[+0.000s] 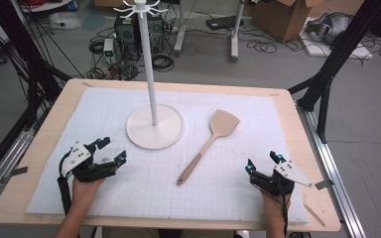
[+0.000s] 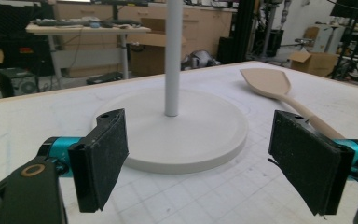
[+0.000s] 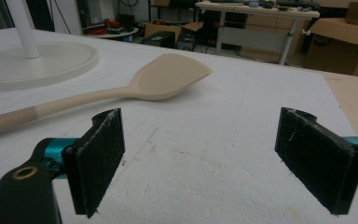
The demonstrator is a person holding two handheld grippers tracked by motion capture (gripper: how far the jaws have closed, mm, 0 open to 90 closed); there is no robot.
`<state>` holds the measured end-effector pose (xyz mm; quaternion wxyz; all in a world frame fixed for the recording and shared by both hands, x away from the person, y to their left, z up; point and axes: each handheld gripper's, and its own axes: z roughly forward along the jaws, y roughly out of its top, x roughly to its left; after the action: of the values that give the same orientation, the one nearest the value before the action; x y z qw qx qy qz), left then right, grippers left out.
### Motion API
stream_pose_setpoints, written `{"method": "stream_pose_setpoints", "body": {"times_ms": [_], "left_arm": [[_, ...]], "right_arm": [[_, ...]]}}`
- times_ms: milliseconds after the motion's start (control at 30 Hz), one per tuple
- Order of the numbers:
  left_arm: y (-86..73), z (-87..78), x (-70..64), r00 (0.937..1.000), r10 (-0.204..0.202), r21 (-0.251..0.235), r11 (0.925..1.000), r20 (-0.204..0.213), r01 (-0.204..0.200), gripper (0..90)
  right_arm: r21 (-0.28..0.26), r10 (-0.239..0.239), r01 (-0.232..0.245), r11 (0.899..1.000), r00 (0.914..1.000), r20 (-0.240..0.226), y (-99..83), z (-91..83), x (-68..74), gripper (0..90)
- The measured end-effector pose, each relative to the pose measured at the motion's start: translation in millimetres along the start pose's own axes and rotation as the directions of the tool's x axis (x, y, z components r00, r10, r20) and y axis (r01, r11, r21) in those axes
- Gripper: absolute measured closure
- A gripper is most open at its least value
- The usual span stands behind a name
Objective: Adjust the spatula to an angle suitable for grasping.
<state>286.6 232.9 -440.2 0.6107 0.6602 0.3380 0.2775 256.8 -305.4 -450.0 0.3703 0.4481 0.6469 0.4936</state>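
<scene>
Left gripper (image 1: 110,149) and right gripper (image 1: 263,163): jaws wide, holding nothing. The spatula (image 1: 209,144) lies flat on the counter (image 1: 49,124) between them, beside the stand (image 1: 155,126).

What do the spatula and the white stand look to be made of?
Spatula: probably silicone or smooth wood, going by its even matte beige with no visible grain and a slightly pinker handle end. White stand: looks like painted metal or plastic, with a smooth, uniform satin white pole and a moulded round base rim. The look alone settles neither.
</scene>
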Motion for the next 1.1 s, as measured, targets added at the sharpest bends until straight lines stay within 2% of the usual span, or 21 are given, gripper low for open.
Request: {"method": "stream_pose_setpoints", "body": {"times_ms": [100, 167, 400, 467, 533, 833, 933, 1033, 1100], "left_arm": [[5.2, 9.5, -8.6, 0.9994, 0.02, 0.019, 0.9996, 0.029, -0.021, 20.1], [9.2, 16.0, -13.9, 0.9983, 0.018, 0.033, 0.9993, 0.055, -0.02, 20.2], [24.8, 37.4, -30.6, 0.9929, -0.048, 0.081, 0.9959, 0.109, 0.039, 21.5], [29.1, 43.5, -36.6, 0.9919, -0.033, 0.12, 0.9926, 0.122, 0.018, 24.4], [31.3, 48.7, -44.7, 0.9902, -0.012, 0.131, 0.9913, 0.139, -0.006, 25.6], [33.5, 76.6, -77.9, 0.9737, -0.018, 0.166, 0.9858, 0.227, -0.021, 25.5], [34.8, 87.0, -89.1, 0.9659, -0.012, 0.191, 0.9809, 0.259, -0.038, 25.9], [34.0, 96.7, -99.0, 0.9581, 0.003, 0.224, 0.9721, 0.287, -0.07, 26.5], [32.9, 100.0, -102.4, 0.9564, -0.005, 0.225, 0.9722, 0.292, -0.064, 26.8]], "right_arm": [[0.005, 0.006, -0.006, 1.0, 1.0, -0.001, 0.0, 0.0, 0.4, 14.7], [0.001, 0.003, -0.003, 1.0, 1.0, 0.001, 0.0, 0.3, 0.1, 14.7], [0.008, 0.003, -0.003, 1.0, 1.0, 0.005, 0.3, 0.6, 0.6, 14.9], [0.008, -0.005, 0.005, 1.0, 1.0, 0.006, 0.3, 0.9, 0.4, 14.9], [0.01, 0.0, 0.0, 1.0, 1.0, 0.008, 0.3, 0.7, 0.6, 14.9], [0.013, -0.004, 0.004, 1.0, 1.0, 0.006, 0.5, 1.5, 1.7, 14.9], [0.019, -0.008, 0.008, 1.0, 0.9999, 0.009, 0.6, 1.6, 1.9, 14.9], [0.02, -0.009, 0.009, 1.0, 0.9999, 0.008, 0.6, 1.7, 2.2, 15.0], [0.024, -0.012, 0.012, 1.0, 0.9999, 0.008, 0.6, 1.8, 2.5, 15.0]]}}
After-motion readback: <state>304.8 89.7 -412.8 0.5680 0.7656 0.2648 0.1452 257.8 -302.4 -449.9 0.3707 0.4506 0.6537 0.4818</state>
